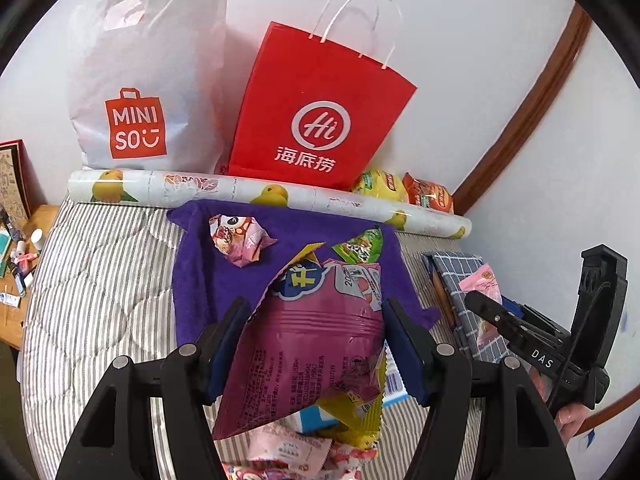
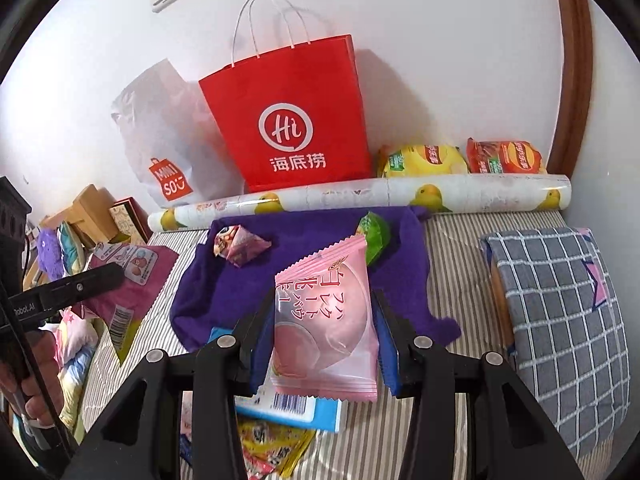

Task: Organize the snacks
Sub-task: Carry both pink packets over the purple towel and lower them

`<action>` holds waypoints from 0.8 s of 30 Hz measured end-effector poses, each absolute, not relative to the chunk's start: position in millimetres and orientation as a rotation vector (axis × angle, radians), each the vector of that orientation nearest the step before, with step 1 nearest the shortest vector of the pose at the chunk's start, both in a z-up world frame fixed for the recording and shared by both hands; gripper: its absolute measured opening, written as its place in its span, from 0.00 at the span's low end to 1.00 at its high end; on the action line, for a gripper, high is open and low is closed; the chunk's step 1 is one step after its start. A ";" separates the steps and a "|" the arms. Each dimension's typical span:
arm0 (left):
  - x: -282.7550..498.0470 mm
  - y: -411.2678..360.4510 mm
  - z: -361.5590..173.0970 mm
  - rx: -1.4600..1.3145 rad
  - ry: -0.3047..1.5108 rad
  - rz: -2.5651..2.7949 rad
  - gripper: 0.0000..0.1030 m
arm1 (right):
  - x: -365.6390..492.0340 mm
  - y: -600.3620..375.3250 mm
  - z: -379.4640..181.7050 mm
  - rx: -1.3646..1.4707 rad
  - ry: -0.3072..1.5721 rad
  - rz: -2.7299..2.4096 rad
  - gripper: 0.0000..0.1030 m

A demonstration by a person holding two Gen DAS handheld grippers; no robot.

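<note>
My left gripper [image 1: 314, 316] is shut on a large magenta snack bag [image 1: 308, 344] and holds it above the striped bed. My right gripper [image 2: 324, 312] is shut on a pink pastry packet [image 2: 326, 320], lifted over the purple towel [image 2: 304, 276]. On the towel lie a small pink triangular snack [image 2: 240, 246] and a green snack [image 2: 374, 236]. The same towel [image 1: 224, 276], pink snack [image 1: 240, 240] and green snack [image 1: 360, 246] show in the left wrist view. More snack packets [image 1: 304, 444] lie heaped below my left gripper, and a blue-white box [image 2: 296, 408] below my right.
A red paper bag [image 2: 296, 120] and a white Miniso bag [image 2: 168, 152] stand against the wall behind a rolled sheet with a yellow fruit print [image 2: 360, 196]. Yellow [image 2: 424, 160] and orange [image 2: 504, 158] chip bags lie at the back right. A checked cushion [image 2: 560, 300] is at the right.
</note>
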State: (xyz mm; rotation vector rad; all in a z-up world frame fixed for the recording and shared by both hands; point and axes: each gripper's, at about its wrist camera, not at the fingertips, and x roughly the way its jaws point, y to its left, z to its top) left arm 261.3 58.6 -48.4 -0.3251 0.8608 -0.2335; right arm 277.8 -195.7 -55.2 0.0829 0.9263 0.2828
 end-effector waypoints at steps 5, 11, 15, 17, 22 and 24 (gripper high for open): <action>279.2 65.9 -60.2 -0.343 0.882 -0.213 0.63 | 299.6 -192.2 -66.2 0.083 0.938 0.284 0.43; 300.2 71.2 -74.6 -0.342 0.907 -0.191 0.63 | 322.7 -190.3 -85.5 0.087 0.962 0.284 0.43; 313.3 73.4 -84.2 -0.343 0.922 -0.180 0.63 | 336.3 -192.0 -104.2 0.097 0.994 0.273 0.43; 320.1 75.0 -90.3 -0.349 0.932 -0.177 0.63 | 343.4 -193.9 -114.6 0.104 1.013 0.265 0.43; 335.1 78.7 -104.6 -0.357 0.954 -0.158 0.63 | 356.5 -196.6 -135.1 0.107 1.051 0.251 0.43; 339.4 79.4 -109.2 -0.357 0.962 -0.155 0.63 | 360.3 -197.9 -141.6 0.112 1.061 0.249 0.43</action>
